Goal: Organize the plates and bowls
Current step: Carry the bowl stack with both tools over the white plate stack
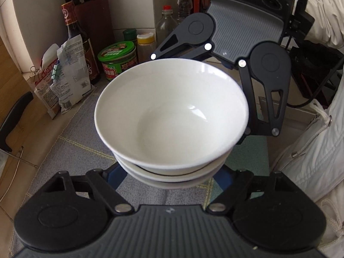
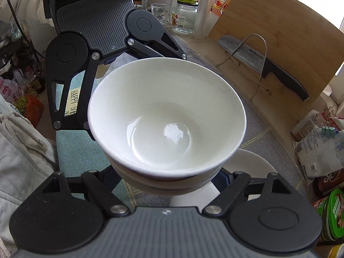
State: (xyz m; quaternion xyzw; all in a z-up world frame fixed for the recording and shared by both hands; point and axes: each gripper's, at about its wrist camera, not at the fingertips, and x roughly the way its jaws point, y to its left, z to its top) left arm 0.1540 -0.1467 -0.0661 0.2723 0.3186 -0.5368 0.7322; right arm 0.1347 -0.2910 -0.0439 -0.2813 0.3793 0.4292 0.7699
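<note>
A home kitchen: sauce bottles (image 1: 74,36), knife block (image 1: 94,17), chopping board (image 2: 279,36), knife (image 2: 264,62) on the counter.

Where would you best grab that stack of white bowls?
Low on the bowl stack, from two opposite sides. The walls flare toward the rim, so the narrower lower bowls sit between jaws better. That is probably why the left gripper and right gripper hold it there.

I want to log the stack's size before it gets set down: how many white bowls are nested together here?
3 visible, nested: the top bowl, the second bowl under it, the third bowl lowest. More below may be hidden.
</note>
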